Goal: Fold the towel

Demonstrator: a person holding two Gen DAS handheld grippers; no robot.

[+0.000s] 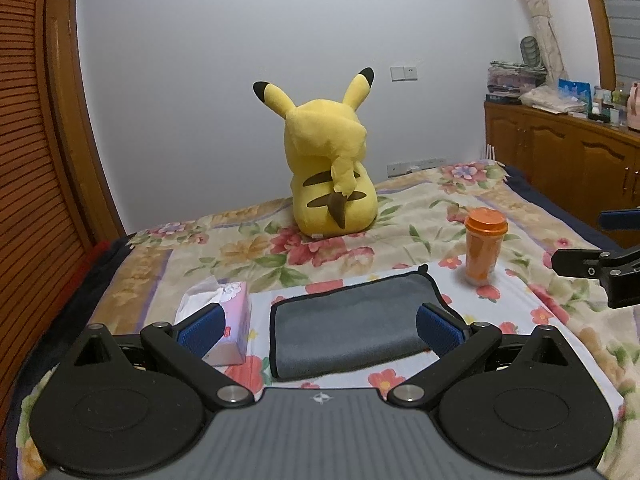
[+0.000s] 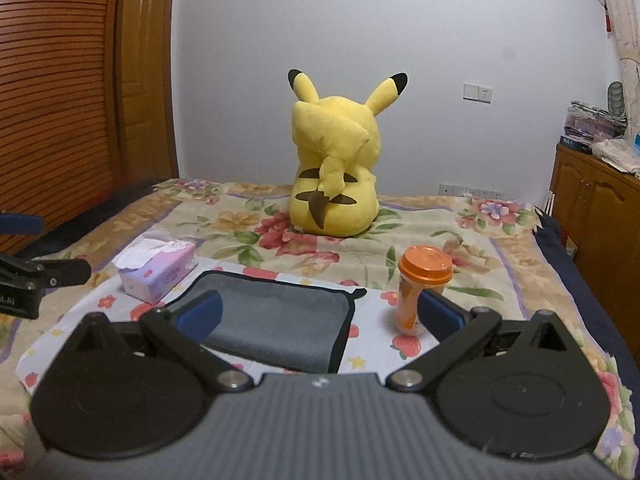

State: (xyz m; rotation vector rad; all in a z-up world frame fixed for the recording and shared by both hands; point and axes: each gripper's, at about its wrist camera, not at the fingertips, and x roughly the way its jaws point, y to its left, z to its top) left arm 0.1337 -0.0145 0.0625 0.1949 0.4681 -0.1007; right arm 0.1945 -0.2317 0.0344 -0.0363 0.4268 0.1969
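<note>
Here the grey towel (image 1: 348, 332) lies folded on a floral bedspread (image 1: 248, 248), between a tissue box (image 1: 230, 320) and an orange cup (image 1: 485, 246). Left gripper (image 1: 320, 330) and right gripper (image 2: 320, 316) hover spread, holding nothing; a yellow plush (image 1: 332, 160) faces the white wall (image 1: 240, 20).

Dim cool indoor light; fisheye-bent edges; soft shadows.

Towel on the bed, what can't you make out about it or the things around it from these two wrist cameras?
- Towel: near edge hidden behind the left gripper body, left wrist view; layer count unclear.
- Towel's near left corner: covered by a right gripper finger, right wrist view.
- Plush toy: faces away, front hidden, both views.
- Orange cup: lower right side behind a finger; contents unseen.
- Tissue box: print too small, partly behind a finger.
</note>
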